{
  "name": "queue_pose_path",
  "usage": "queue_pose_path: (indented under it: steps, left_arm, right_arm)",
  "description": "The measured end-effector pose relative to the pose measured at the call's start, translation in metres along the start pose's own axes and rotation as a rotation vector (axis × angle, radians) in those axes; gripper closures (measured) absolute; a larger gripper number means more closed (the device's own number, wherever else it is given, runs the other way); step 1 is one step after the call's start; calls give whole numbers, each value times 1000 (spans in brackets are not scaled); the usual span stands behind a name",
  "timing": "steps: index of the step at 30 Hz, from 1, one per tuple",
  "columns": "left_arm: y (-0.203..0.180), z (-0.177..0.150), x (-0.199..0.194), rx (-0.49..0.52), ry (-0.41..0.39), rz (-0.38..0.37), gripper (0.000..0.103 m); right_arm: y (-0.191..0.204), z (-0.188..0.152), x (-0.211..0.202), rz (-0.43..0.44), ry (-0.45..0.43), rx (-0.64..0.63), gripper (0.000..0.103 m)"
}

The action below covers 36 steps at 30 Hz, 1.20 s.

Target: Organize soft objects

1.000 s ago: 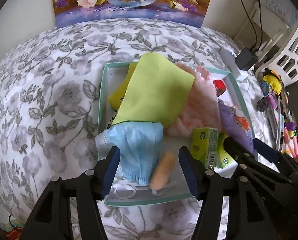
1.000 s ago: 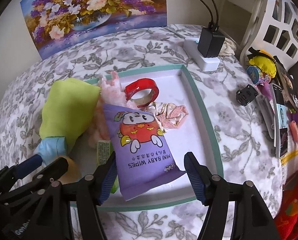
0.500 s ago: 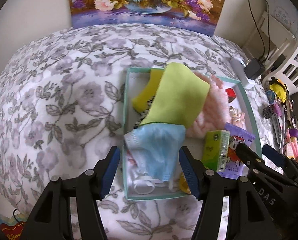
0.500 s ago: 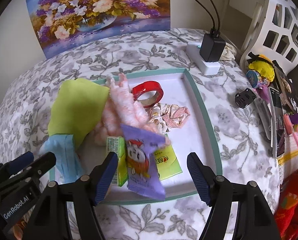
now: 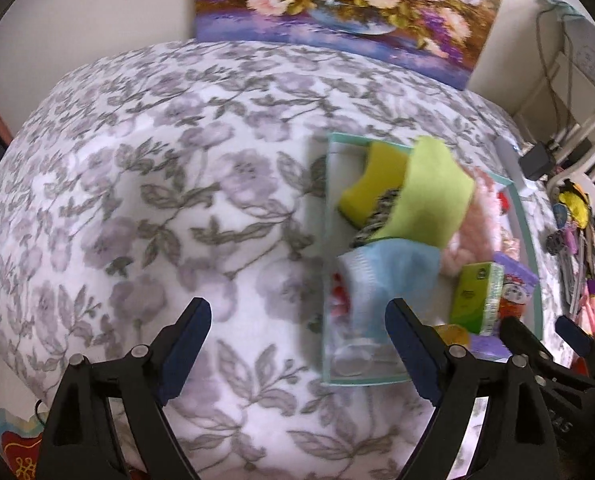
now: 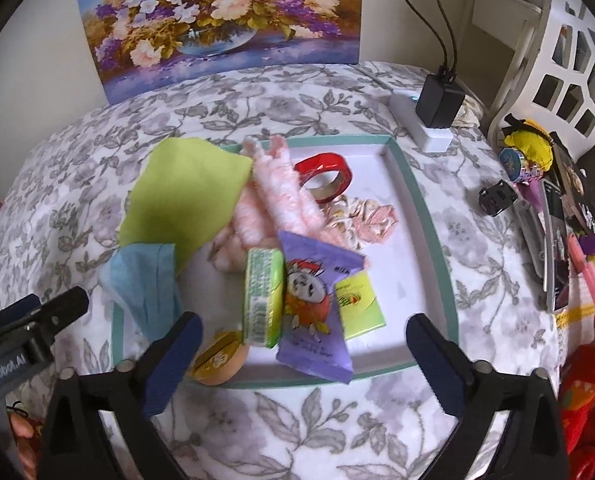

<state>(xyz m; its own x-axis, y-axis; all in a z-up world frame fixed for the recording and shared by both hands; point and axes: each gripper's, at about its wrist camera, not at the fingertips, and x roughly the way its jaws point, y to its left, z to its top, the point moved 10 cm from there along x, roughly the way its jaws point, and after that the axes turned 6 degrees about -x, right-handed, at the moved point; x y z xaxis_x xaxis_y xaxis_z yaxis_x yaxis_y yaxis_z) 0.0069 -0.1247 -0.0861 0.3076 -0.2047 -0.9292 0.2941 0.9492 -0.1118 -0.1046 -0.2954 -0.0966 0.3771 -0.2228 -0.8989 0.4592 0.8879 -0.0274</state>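
Observation:
A teal-rimmed white tray (image 6: 437, 248) on the floral cloth holds a green cloth (image 6: 185, 200), a blue face mask (image 6: 145, 284), a fluffy pink item (image 6: 277, 200), a purple baby-wipes pack (image 6: 313, 312), a green tissue pack (image 6: 263, 296), a red tape roll (image 6: 325, 176) and a pink scrunchie (image 6: 361, 220). In the left wrist view the tray (image 5: 533, 240) lies to the right, with a yellow sponge (image 5: 371, 184) in it. My left gripper (image 5: 297, 344) is open and empty over bare cloth left of the tray. My right gripper (image 6: 303, 356) is open and empty at the tray's near edge.
A flower painting (image 6: 225, 20) leans on the back wall. A white power strip with a black charger (image 6: 437, 108) lies behind the tray. Stationery and small toys (image 6: 553, 216) lie along the right. A white lattice chair (image 6: 569, 60) stands at far right.
Both grippers have pulled back and up from the tray. The left one has also swung left, off the tray. The wipes pack has shifted and now lies crumpled beside the tissue pack.

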Motion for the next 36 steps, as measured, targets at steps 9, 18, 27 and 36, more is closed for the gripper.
queue_pose_path:
  steps: [9, 18, 27, 36]
  left_arm:
    - [36, -14, 0, -51, 46, 55, 2]
    - [47, -29, -15, -28, 63, 104, 2]
    - [55, -35, -23, -1, 70, 147, 2]
    - [66, -37, -37, -15, 33, 162, 2]
  right_arm:
    - [23, -17, -13, -16, -5, -40, 0]
    - [36, -28, -30, -62, -19, -83, 0]
    - [41, -32, -42, -78, -35, -89, 0]
    - [43, -36, -48, -73, -46, -73, 0]
